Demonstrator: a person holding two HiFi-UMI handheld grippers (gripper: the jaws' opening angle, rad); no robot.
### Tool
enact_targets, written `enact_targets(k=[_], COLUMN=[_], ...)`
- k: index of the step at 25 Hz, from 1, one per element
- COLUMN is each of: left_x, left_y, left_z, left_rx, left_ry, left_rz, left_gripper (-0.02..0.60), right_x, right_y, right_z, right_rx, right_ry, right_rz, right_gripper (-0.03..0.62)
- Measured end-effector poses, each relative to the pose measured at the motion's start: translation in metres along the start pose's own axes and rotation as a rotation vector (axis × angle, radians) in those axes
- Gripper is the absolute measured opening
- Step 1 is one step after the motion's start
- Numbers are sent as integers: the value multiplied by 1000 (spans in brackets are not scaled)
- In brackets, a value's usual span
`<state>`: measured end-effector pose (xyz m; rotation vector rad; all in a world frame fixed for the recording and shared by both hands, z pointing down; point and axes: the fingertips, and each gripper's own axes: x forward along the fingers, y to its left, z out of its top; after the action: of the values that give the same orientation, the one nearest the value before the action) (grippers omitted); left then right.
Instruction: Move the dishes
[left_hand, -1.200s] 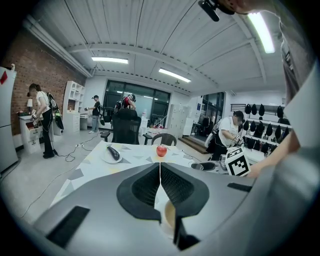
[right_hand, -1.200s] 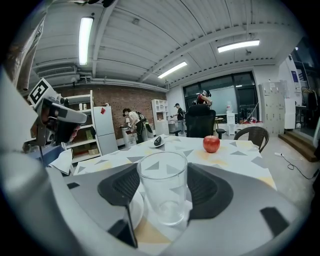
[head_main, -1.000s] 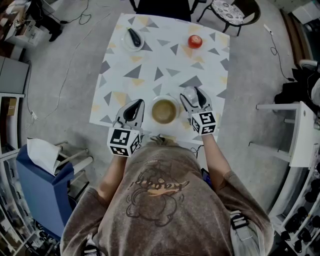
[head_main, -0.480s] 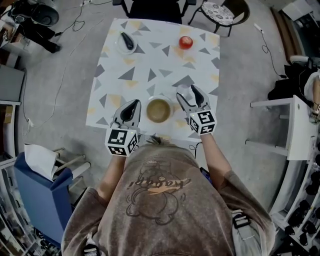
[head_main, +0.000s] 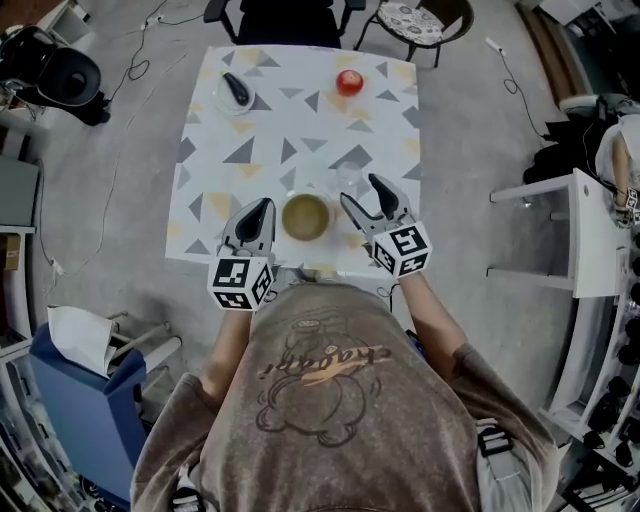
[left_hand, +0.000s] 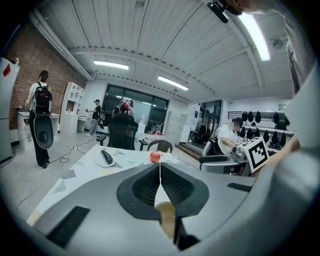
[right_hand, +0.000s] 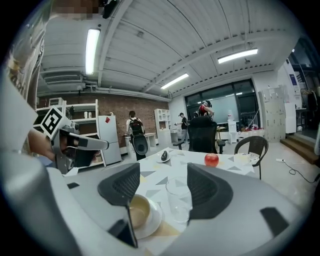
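A tan bowl (head_main: 305, 216) on a white saucer sits near the front edge of the patterned table (head_main: 300, 120); it shows as the bowl (right_hand: 138, 210) in the right gripper view. My left gripper (head_main: 254, 214) rests just left of the bowl, shut with nothing between its jaws. My right gripper (head_main: 366, 198) stands open to the bowl's right, its jaws either side of a clear glass (right_hand: 179, 199). The glass (head_main: 349, 178) stands upright beside the bowl. A small white plate (head_main: 235, 93) with a dark object lies at the far left.
A red apple (head_main: 349, 82) sits at the table's far right. A dark chair (head_main: 285, 15) and a round stool (head_main: 410, 20) stand beyond the table. A white table (head_main: 585, 230) stands to the right and a blue bin (head_main: 85, 390) at lower left.
The right gripper's jaws have opened wider. The head view has shifted, so the table sits higher and further left in it; both grippers stay beside the bowl.
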<state>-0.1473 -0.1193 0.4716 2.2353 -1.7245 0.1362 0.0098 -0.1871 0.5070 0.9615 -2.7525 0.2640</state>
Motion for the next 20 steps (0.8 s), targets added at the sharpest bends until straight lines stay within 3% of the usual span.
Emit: enact_targets(k=[12,20], left_x=[-8,-16], left_y=[-8,-5], left_z=[2,1], left_rx=[5,6], left_ry=[-15,-15], left_rz=[3,17], left_gripper=[21,20], right_x=[-19,-9], right_y=[34,45], right_z=[-4,-29], right_rx=[18,30], right_ry=[4,64], right_rz=[50,73], right_gripper=[284,282])
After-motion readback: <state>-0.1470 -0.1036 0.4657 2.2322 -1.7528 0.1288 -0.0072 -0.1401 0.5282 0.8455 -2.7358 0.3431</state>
